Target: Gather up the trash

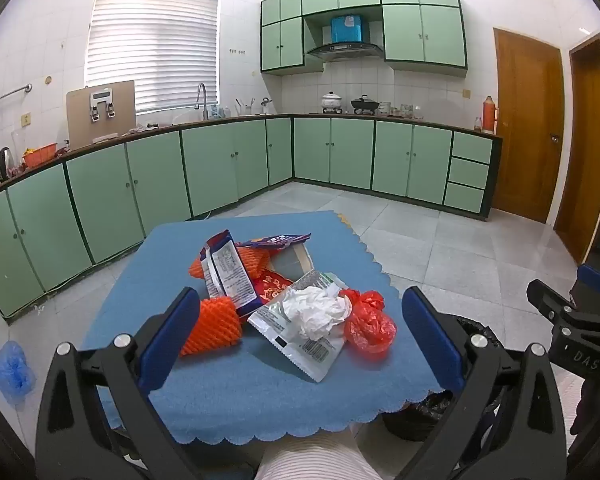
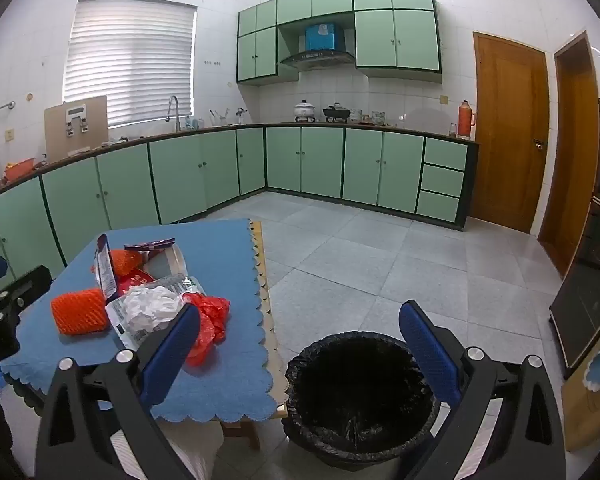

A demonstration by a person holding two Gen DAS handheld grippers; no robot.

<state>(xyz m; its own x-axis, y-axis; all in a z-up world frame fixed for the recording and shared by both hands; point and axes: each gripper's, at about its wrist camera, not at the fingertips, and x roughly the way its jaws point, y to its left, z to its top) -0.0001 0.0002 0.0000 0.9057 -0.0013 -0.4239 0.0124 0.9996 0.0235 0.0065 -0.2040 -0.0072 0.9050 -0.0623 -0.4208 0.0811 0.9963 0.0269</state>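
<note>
A pile of trash lies on the blue cloth (image 1: 236,392) of a small table. It holds an orange foam net (image 1: 212,326), a blue-and-white snack wrapper (image 1: 228,272), a crumpled white tissue (image 1: 316,312), a silver wrapper (image 1: 300,344) and a red plastic bag (image 1: 370,326). My left gripper (image 1: 300,296) hovers open just short of the pile, nothing between its pads. My right gripper (image 2: 300,310) is open and empty above a bin with a black liner (image 2: 300,364) on the floor right of the table. The red bag (image 2: 208,320) sits beside its left finger.
Green cabinets run along the left and far walls, with two wooden doors (image 2: 508,132) at the right. A dark glass-fronted cabinet (image 2: 588,312) stands at the far right. A blue shoe cover (image 1: 12,368) lies on the tiled floor. A person's light-trousered knee (image 1: 312,456) shows below the table.
</note>
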